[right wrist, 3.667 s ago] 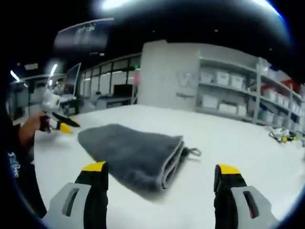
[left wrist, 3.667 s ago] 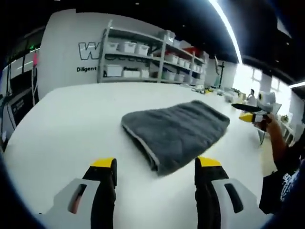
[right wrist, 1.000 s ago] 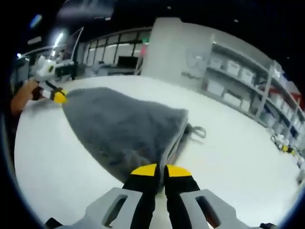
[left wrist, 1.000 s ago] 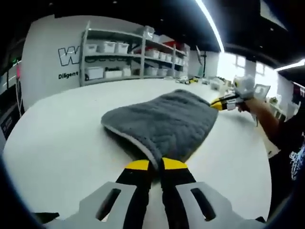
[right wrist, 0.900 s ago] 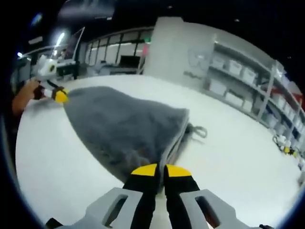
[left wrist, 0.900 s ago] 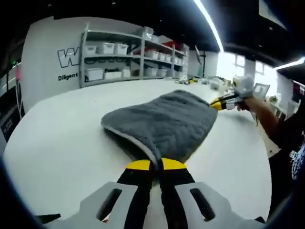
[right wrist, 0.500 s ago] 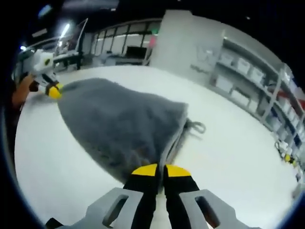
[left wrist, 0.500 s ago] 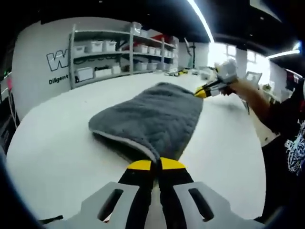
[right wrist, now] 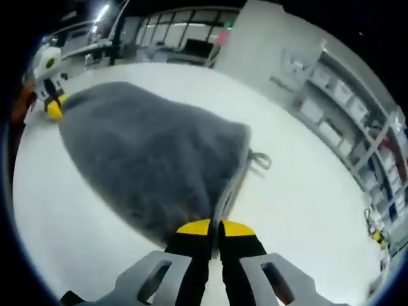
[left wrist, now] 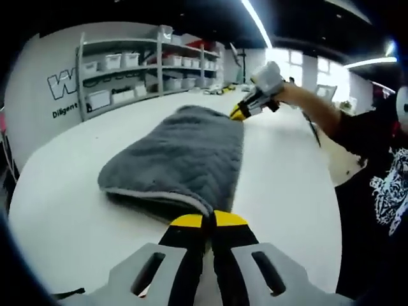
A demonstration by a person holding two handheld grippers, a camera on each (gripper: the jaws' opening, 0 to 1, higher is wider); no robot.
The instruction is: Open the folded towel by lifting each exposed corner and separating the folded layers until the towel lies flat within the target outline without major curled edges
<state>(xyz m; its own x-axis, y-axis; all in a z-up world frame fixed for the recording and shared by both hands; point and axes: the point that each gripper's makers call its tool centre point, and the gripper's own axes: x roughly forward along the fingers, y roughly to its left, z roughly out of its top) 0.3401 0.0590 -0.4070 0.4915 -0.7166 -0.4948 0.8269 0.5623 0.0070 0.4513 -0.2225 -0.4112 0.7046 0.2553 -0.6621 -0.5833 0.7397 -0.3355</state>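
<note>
Towel (left wrist: pixel 178 153): grey, folded, on the white table (left wrist: pixel 57 210) | Left gripper (left wrist: pixel 203 220): clenched on near corner | Right gripper (right wrist: pixel 207 227): clenched on opposite corner | Step: you raise both corners together, evenly, so the top layer peels off without dragging the lower one.

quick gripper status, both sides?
Left gripper: closed on a near corner of the grey towel.
Right gripper: closed on another towel corner, at the layered edge.
</note>
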